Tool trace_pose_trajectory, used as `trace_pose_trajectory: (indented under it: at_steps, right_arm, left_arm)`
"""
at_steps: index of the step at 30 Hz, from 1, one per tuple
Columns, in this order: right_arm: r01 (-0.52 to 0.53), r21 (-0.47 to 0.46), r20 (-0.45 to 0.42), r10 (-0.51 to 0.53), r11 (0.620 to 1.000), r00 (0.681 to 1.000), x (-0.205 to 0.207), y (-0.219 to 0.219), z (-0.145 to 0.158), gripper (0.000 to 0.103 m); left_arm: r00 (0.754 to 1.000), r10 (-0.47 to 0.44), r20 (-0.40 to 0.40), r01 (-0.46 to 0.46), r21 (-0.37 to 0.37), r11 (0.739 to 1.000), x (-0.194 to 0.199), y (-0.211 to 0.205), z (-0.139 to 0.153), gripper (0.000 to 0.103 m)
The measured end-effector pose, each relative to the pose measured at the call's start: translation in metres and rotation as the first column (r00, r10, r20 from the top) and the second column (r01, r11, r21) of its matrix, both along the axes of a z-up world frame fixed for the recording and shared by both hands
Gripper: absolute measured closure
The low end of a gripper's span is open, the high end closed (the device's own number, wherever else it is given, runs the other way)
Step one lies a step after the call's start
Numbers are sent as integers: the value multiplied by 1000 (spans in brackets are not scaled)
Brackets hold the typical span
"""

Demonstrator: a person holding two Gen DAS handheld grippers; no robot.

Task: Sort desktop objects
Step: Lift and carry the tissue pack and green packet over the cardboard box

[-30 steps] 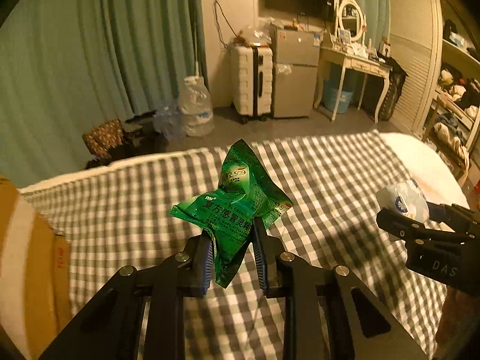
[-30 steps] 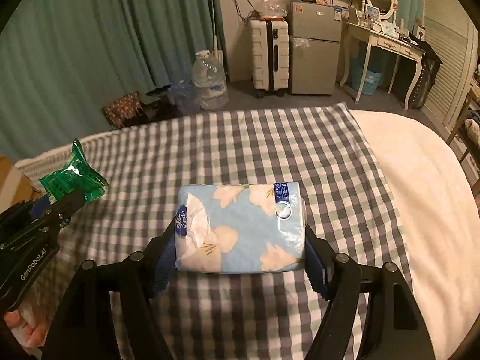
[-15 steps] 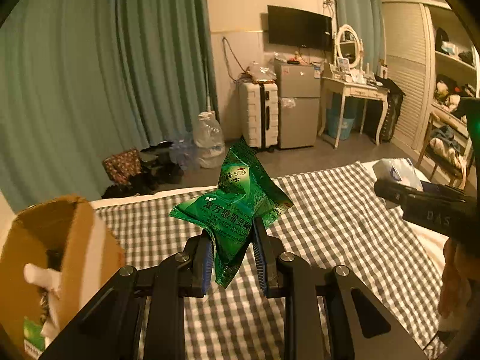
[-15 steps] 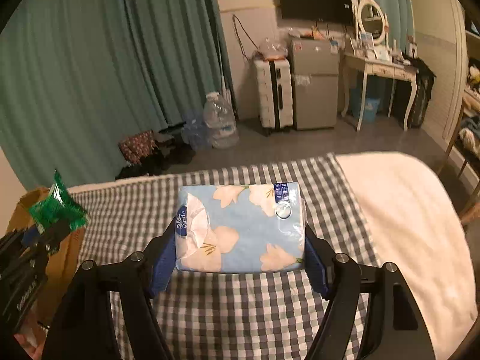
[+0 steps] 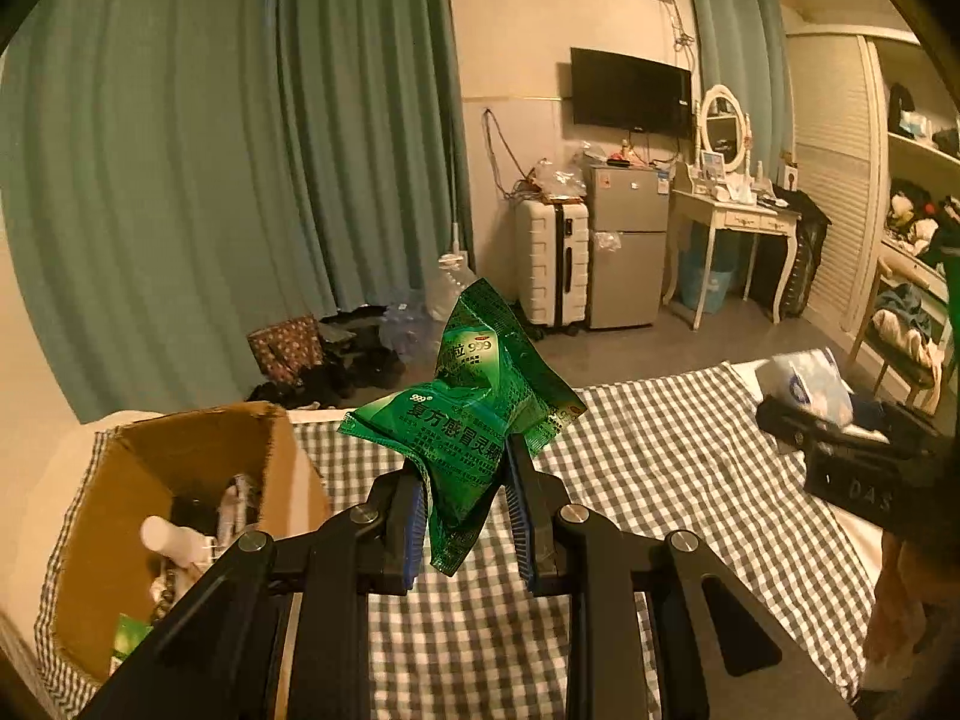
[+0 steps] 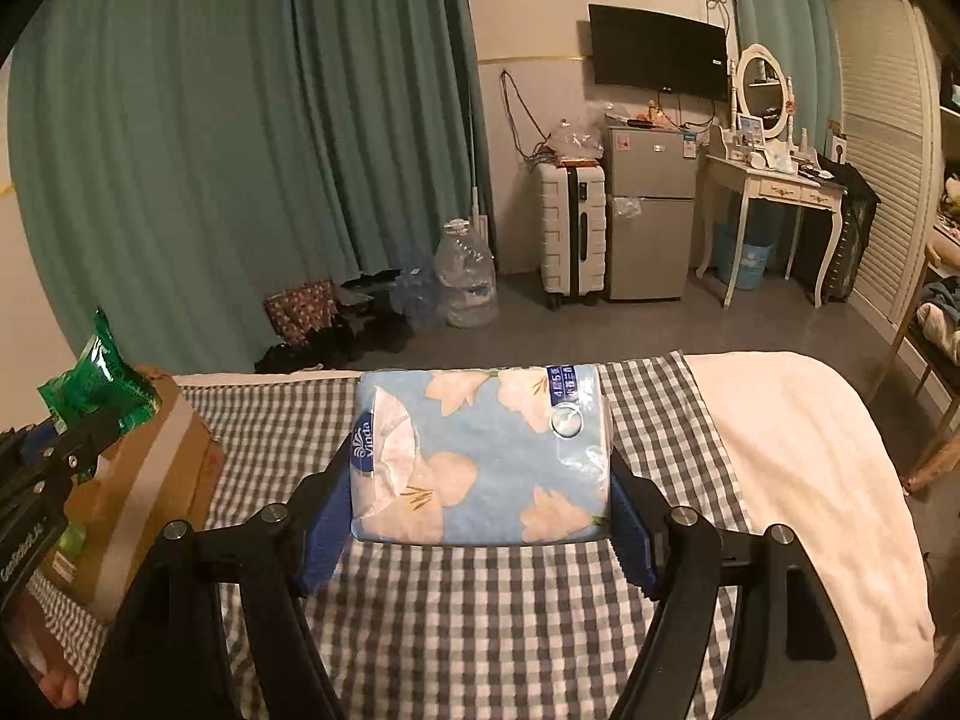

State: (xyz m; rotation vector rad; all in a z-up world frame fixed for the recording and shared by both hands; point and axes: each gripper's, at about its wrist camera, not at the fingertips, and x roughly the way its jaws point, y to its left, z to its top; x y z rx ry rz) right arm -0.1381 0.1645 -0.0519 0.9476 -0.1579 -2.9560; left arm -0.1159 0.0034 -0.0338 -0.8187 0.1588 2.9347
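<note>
- The left claw [image 5: 462, 516] is clenched on a crumpled green sachet [image 5: 474, 420], its blue pads pinching the lower end while the rest fans out above the fingers.
- That sachet hangs in the air above the checked bedspread [image 5: 660, 480], just to the right of an open cardboard box [image 5: 198, 468] standing at the bed's left edge.
- Inside the box I can see a white bottle [image 5: 165, 537] and a few other small items, too jumbled to name.
- The right claw [image 6: 480, 516] is grasping a pale blue tissue pack [image 6: 486, 450] printed with cream flowers, one blue pad pressed against each short end.
- The tissue pack is held level, clear of the checked bedspread [image 6: 480, 612], with a white blanket [image 6: 804, 450] covering the bed to its right.
- From the right wrist view, the left claw [image 6: 72, 450] and its green sachet [image 6: 96, 384] sit in front of the cardboard box [image 6: 156, 468].
- Beyond the bed stand teal curtains [image 6: 240, 138], a white suitcase [image 6: 570, 228] and a small fridge [image 6: 648, 210].
</note>
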Motion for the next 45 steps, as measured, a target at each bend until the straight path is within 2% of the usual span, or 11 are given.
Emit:
trace_pose_trajectory:
  at_steps: [8,13,21,29,33,36,45]
  right_arm:
    - [-29,-3,-47,29,1000,998,28,-32,20,30]
    - [-41,-21,-82,39,999,996,38,-54,35,30]
    - [-103,-2,-141,102,995,985,49,-101,67,30]
    - [-164,15,-181,164,986,970,48,-146,84,30]
    - [-207,20,-195,207,978,959,46,-173,87,30]
    - [-246,13,-195,244,969,950,43,-193,84,30]
    - [-318,0,-158,314,948,936,25,-232,61,30]
  left_arm:
    - [995,80,-63,-80,-5,997,18,-34,28,79]
    - [995,87,-37,-86,37,996,26,-61,39,79]
    - [987,140,-78,-137,51,989,43,-101,57,79]
    - [977,207,-45,-204,51,978,42,-148,55,79]
    - [985,174,-9,-173,65,983,41,-169,47,79]
    - [983,181,6,-181,44,983,37,-178,41,79]
    - [976,213,35,-215,52,975,37,-216,26,79]
